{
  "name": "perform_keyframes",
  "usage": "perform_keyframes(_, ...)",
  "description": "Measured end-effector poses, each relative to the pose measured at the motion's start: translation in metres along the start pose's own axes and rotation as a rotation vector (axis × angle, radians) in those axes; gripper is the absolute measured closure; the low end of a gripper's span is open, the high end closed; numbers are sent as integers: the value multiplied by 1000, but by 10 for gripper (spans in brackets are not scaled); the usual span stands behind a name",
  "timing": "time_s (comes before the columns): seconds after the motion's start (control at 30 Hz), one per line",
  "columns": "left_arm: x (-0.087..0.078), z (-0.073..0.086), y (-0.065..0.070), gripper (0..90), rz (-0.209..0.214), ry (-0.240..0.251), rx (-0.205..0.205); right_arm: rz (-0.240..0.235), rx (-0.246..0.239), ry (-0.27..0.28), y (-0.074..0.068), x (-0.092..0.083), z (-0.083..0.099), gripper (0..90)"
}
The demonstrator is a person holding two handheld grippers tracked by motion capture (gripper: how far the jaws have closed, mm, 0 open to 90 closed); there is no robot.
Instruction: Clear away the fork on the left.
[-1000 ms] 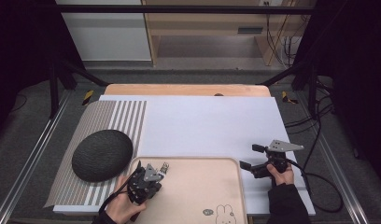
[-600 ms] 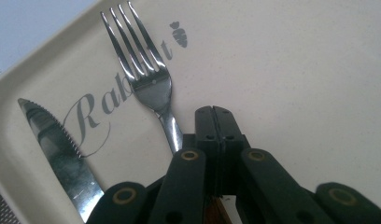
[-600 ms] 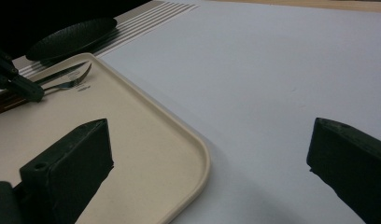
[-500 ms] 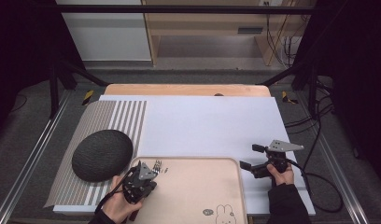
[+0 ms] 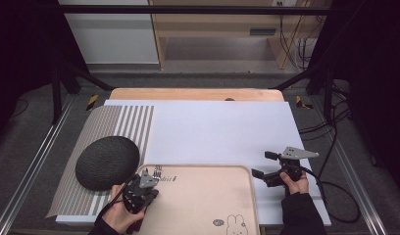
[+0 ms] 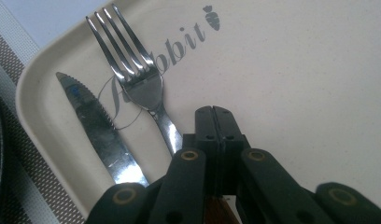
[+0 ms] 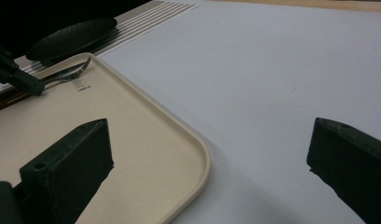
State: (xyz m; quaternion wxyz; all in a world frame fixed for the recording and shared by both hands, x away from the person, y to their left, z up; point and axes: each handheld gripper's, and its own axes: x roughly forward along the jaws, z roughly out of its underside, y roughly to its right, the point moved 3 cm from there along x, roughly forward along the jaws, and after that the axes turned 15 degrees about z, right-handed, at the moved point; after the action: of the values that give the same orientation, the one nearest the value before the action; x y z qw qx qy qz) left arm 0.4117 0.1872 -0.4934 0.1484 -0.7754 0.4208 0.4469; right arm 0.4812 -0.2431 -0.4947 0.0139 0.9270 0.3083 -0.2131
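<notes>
A metal fork (image 6: pixel 142 84) and a serrated knife (image 6: pixel 97 130) lie side by side in the far left corner of a beige tray (image 6: pixel 296 93) printed with "Rabbit". My left gripper (image 6: pixel 214 112) hovers just behind them with its jaws pressed together, and I see nothing between the tips. The fork's neck runs under its left side. In the high view the left gripper (image 5: pixel 148 175) is over the tray's (image 5: pixel 208 196) left end. My right gripper (image 5: pixel 263 165) stands open and empty over the white board, just right of the tray. Seen from the right gripper (image 7: pixel 209 140), the tray's corner (image 7: pixel 198 154) lies between its jaws.
A dark oval textured plate (image 5: pixel 107 160) rests on a striped placemat (image 5: pixel 114 127) left of the tray. The white board (image 5: pixel 217 132) stretches beyond the tray to a wooden table edge (image 5: pixel 198 94). Cables trail off at the right (image 5: pixel 335 196).
My left gripper has shifted slightly left and toward the person along the tray's left end. The right gripper has stayed where it was.
</notes>
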Motion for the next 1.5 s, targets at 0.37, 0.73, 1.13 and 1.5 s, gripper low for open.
perform_keyframes(0.37, -1, 3, -3, 900, -7, 0, -1, -1, 2, 1, 0, 0, 0, 4)
perform_keyframes(0.73, -4, 3, -4, 896, 9, 34, 23, -2, 2, 4, 0, -1, 0, 4)
perform_keyframes(1.13, -21, -3, -7, 577, 72, 133, 111, -2, 0, 1, 0, 0, 0, 4)
perform_keyframes(1.5, -32, -7, -10, 246, 60, 144, 151, -2, 1, 0, 0, 0, 0, 4)
